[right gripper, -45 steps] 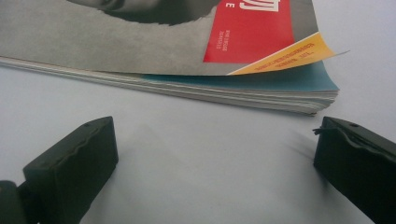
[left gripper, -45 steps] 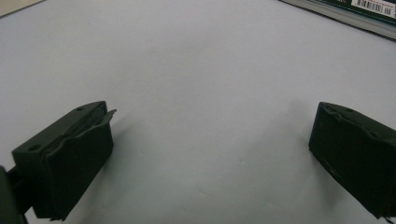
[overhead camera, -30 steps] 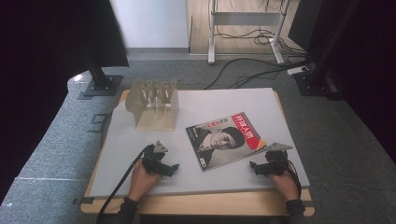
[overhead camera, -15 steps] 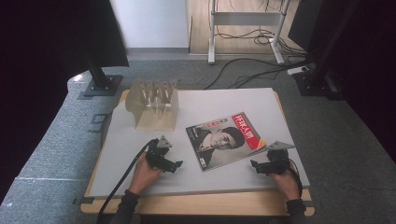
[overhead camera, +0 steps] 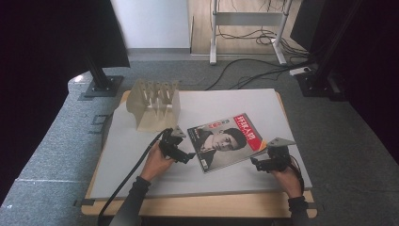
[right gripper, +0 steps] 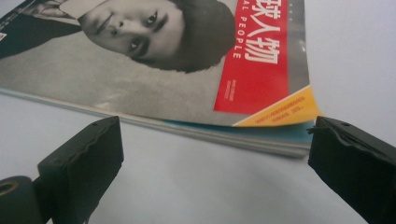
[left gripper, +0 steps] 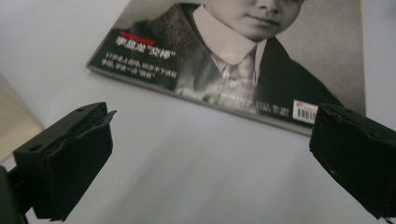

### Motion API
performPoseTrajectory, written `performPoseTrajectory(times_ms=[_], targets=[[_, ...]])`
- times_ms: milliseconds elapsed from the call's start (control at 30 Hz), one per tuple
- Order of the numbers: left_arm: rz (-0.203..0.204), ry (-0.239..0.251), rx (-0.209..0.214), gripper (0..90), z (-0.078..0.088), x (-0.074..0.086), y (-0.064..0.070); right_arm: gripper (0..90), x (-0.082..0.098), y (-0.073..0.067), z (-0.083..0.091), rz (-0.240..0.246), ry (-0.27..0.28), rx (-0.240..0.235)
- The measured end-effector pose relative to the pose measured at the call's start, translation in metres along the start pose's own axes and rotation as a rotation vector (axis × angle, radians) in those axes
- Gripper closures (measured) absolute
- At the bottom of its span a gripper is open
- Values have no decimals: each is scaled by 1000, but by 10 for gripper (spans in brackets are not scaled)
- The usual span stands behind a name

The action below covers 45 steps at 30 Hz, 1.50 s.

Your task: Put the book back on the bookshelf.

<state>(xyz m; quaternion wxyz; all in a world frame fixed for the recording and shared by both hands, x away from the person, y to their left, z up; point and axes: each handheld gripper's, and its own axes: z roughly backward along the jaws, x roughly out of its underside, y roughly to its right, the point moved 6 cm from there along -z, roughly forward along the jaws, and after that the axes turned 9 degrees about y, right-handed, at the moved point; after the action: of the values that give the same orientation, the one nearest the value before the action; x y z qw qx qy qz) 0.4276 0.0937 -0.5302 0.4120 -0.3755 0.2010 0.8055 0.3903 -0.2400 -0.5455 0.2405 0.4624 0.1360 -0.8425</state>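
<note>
While your 2 hands are resting low on the matte grey table (overhead camera: pixel 141 169), the magazine (overhead camera: pixel 226 143) is lying flat between the grippers, its glossy cover face up. You are holding the left gripper (overhead camera: pixel 184 157) with its jaws spread wide, nothing between them; in the left gripper view the blocky black jaws are framing the magazine's near edge (left gripper: pixel 261 70), which is sitting just ahead of the tips, not touching. The cover there is showing a dark photographic portrait, small white lettering and a barcode. You are keeping the right gripper (overhead camera: pixel 256 165) equally wide and empty; in the right gripper view the magazine (right gripper: pixel 187 70) is lying just beyond the ridged jaw pads, its thin stacked page edges curling slightly at the corner under a red and yellow panel. Beyond your left gripper, a pale wooden rack (overhead camera: pixel 155 106) with upright pegs is standing on the table, well apart from the magazine.
</note>
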Motion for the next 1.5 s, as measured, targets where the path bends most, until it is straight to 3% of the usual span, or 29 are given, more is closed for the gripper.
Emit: performPoseTrajectory(times_ms=[133,467,833,900,1033,1500], targets=[[6,0,20,0,-10,-12,-1,18,-5,-1,-3,4,-4,-4],[-19,-14,13,0,-37,-38,-6,0,-18,0,-16,5,-4,-27],[-30,-4,35,0,-71,-55,-5,0,-21,8,-33,11,-28,-23],[-48,-15,29,0,-78,-57,-6,0,-22,8,-34,11,-31,-25],[-24,0,32,0,-87,-60,-9,0,-22,9,-40,18,-31,-25],[14,-49,-14,0,-111,-43,-38,14,-16,13,-55,21,-49,-26]])
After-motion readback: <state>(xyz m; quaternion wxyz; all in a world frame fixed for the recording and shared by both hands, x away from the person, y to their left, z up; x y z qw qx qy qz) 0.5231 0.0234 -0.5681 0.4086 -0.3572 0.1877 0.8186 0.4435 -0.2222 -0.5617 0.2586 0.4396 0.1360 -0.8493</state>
